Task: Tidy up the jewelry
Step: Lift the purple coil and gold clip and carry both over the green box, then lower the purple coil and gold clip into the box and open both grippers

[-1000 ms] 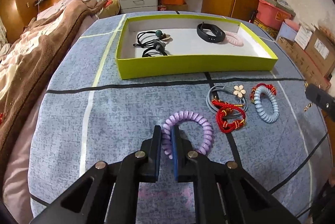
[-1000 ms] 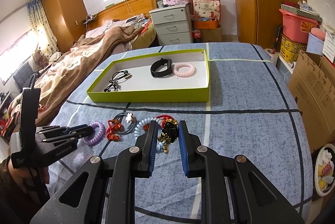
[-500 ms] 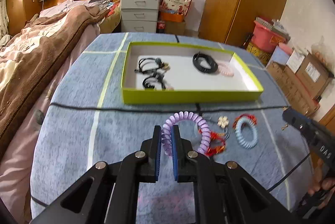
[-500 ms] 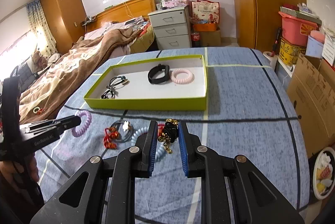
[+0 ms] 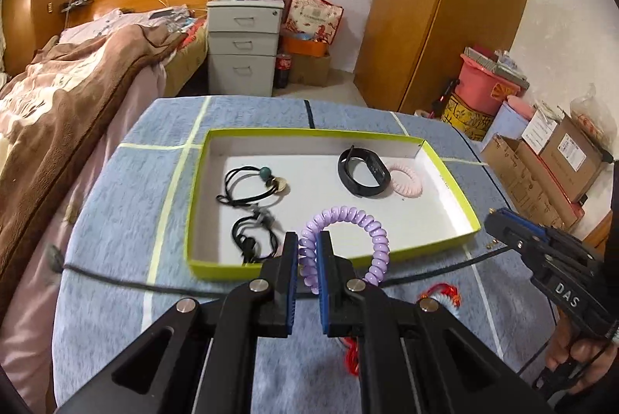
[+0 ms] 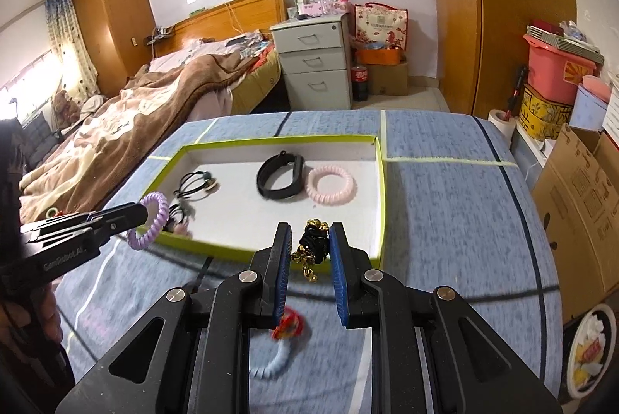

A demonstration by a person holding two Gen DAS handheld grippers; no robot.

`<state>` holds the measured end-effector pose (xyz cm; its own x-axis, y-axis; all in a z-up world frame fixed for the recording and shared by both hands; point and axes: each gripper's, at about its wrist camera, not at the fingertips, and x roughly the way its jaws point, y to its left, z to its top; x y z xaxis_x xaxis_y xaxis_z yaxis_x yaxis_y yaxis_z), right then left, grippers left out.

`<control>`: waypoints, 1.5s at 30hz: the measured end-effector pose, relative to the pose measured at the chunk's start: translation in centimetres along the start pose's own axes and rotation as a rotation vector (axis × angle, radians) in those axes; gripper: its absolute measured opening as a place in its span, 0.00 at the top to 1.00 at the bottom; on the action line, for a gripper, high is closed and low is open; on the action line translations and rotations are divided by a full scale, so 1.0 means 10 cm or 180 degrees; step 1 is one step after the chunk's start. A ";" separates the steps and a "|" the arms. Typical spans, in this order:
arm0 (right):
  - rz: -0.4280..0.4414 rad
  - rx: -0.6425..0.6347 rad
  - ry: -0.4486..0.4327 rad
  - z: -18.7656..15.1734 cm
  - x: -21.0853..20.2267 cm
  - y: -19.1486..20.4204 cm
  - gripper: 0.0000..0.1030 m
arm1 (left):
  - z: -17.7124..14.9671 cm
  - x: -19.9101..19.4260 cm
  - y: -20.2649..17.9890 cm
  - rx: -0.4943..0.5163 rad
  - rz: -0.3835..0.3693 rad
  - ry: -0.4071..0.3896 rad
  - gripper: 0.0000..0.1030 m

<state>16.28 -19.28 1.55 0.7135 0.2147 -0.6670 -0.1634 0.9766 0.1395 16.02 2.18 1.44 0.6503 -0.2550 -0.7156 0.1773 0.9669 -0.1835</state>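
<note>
Both claws raised since earlier, now nearer the green tray. Left claw pinches the purple spiral hair tie above the tray's near rim, ready to drop. Right claw clamps the black beaded bracelet likewise over the near rim.

even daylight, fisheye warp, motion blur

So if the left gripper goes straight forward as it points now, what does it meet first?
Probably the near wall of the green tray. The left gripper, holding the purple spiral hair tie, may be high enough to pass over; depth is unclear.
</note>
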 end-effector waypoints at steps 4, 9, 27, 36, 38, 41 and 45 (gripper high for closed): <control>-0.0026 -0.0031 0.0069 0.09 0.18 -0.04 0.80 | 0.08 0.14 0.00 -0.0027 -0.0022 0.0057 0.91; -0.0048 -0.0067 0.0159 0.14 0.35 -0.05 0.80 | 0.15 0.31 -0.01 -0.0019 0.0005 0.0124 0.91; -0.0090 -0.0220 0.0449 0.10 0.68 -0.06 0.80 | 0.14 0.77 -0.04 -0.0039 0.0103 0.0435 0.90; -0.0129 -0.0240 0.0546 0.08 0.76 -0.07 0.80 | 0.12 0.80 -0.06 -0.0049 0.0095 0.0450 0.90; -0.0131 -0.0236 0.0563 0.08 0.78 -0.06 0.80 | 0.13 0.80 -0.05 -0.0077 0.0077 0.0457 0.90; -0.0140 -0.0246 0.0568 0.07 0.78 -0.05 0.80 | 0.14 0.81 -0.01 -0.0112 0.0049 0.0467 0.90; -0.0148 -0.0224 0.0565 0.07 0.79 -0.04 0.79 | 0.14 0.79 0.01 -0.0113 0.0014 0.0474 0.81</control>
<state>22.49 -18.01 -3.24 0.5909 0.1582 -0.7911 -0.1848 0.9811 0.0581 22.24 0.21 -3.29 0.5337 -0.2494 -0.8081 0.1468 0.9683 -0.2019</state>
